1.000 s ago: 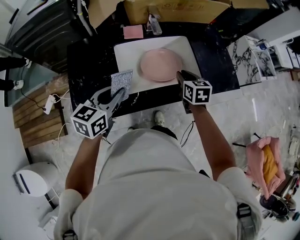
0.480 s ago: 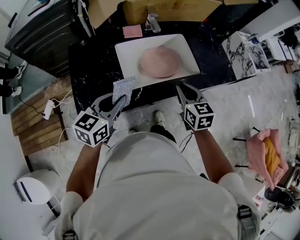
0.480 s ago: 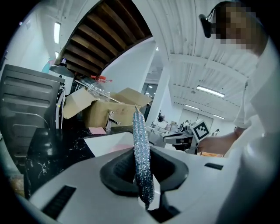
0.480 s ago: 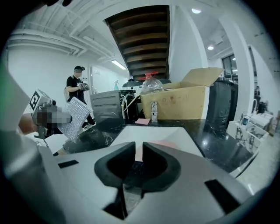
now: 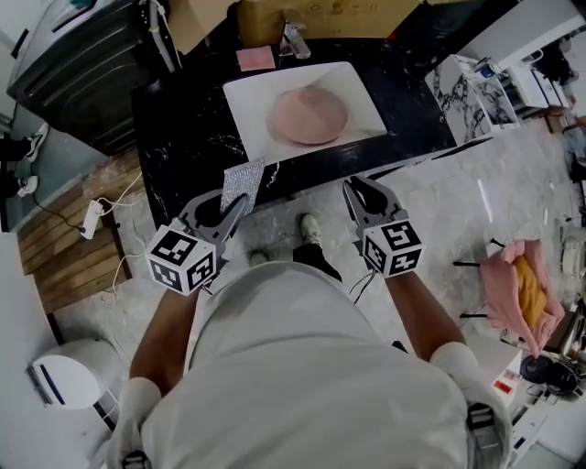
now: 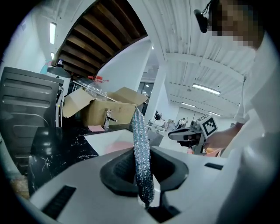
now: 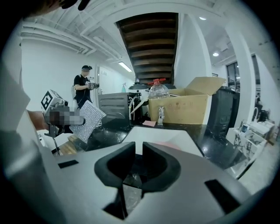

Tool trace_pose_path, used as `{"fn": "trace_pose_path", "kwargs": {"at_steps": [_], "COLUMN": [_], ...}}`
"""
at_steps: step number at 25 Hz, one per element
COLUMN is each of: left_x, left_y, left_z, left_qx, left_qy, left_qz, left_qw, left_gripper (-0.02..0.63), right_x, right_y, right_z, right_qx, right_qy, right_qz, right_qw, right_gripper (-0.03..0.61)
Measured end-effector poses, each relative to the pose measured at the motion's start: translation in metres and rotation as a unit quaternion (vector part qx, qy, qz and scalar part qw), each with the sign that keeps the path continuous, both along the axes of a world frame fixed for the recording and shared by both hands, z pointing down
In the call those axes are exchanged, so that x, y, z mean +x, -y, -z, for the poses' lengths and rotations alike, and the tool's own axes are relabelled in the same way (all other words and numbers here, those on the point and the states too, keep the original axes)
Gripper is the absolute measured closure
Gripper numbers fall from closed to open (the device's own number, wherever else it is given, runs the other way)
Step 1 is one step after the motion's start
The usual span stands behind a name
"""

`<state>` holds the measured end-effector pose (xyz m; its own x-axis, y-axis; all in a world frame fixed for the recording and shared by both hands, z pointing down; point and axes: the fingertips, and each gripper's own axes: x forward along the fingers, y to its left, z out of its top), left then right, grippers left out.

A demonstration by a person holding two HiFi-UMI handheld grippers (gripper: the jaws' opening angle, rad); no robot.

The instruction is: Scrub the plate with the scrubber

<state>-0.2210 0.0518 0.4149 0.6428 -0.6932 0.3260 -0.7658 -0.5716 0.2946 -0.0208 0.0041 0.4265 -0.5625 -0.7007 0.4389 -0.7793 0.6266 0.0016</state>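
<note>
Pink plate [image 5: 309,116], just one, silver scrubber [image 5: 240,183], one

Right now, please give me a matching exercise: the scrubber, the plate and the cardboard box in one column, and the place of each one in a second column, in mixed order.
Things:
1. scrubber
2. plate
3. cardboard box

Places:
A. behind the faucet, at the back of the dark counter
B. clamped in the left gripper
C. lying in the white basin

Pairs: 1-B, 2-C, 3-A.
</note>
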Motion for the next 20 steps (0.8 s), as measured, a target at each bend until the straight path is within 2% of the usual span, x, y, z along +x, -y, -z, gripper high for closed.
{"fn": "trace_pose_path", "kwargs": {"at_steps": [20], "left_x": [-0.014], "left_y": [-0.026], "left_z": [0.004], "left_qx": [0.007], "left_qy": [-0.004], "left_qz": [0.004], "left_qw": [1.0], "left_gripper": [0.549], "right_x": [-0.014], "right_y": [-0.043], "right_z": [0.01], "right_qx": [0.008], "right_qy": [0.017], "right_qz": [0.004], "right_qw": [1.0], "right_gripper": [0.569]}}
